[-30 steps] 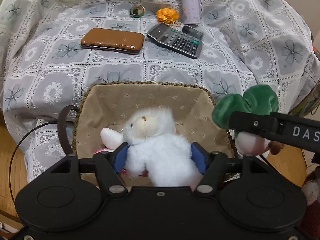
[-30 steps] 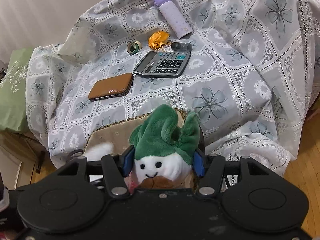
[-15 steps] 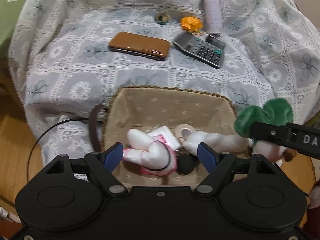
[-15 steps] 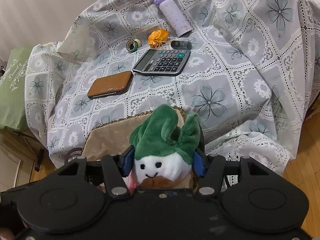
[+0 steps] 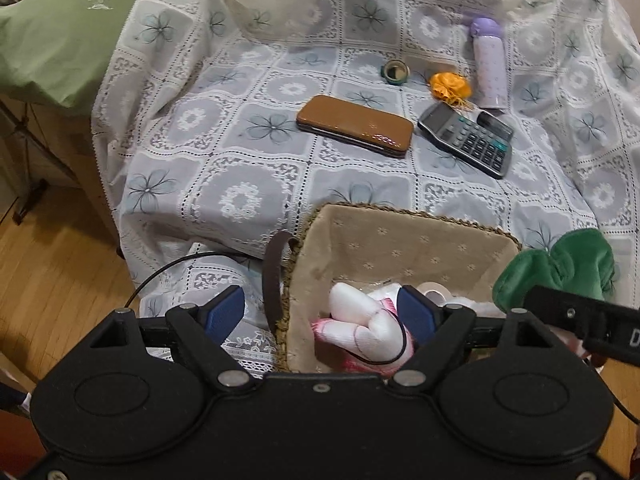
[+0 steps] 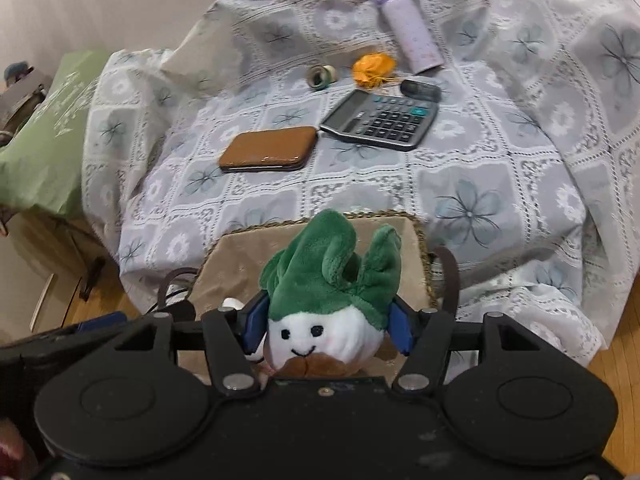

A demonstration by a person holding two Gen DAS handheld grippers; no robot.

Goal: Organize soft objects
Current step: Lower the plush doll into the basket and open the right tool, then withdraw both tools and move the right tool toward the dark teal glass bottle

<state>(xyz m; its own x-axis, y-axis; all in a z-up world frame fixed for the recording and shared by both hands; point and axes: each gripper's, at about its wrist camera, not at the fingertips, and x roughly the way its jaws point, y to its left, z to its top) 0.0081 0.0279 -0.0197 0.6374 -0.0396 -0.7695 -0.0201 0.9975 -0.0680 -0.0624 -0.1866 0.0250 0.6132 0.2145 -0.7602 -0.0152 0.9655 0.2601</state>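
Note:
A beige-lined woven basket (image 5: 400,211) stands against the front of the cloth-covered table. A pink-and-white plush (image 5: 360,322) lies inside it; the white fluffy plush is mostly hidden behind my finger. My left gripper (image 5: 320,312) hovers over the basket's left rim, its jaws opening with nothing pressed between the blue pads (image 5: 222,312). My right gripper (image 6: 326,330) holds a green-leafed radish plush (image 6: 328,280) above the basket (image 6: 240,248); its jaws are opening, though the pads still touch the plush. In the left wrist view that plush (image 5: 560,264) shows at the right.
On the floral cloth lie a brown case (image 5: 356,126), a calculator (image 5: 468,144), an orange tuft (image 5: 448,84), a purple bottle (image 5: 488,64) and a tape roll (image 5: 395,71). A green bag (image 5: 52,40) sits at the left. Wood floor lies below.
My left gripper let go of the white fluffy plush, which dropped into the basket, then opened wide and shifted left. The right gripper kept the radish plush almost still.

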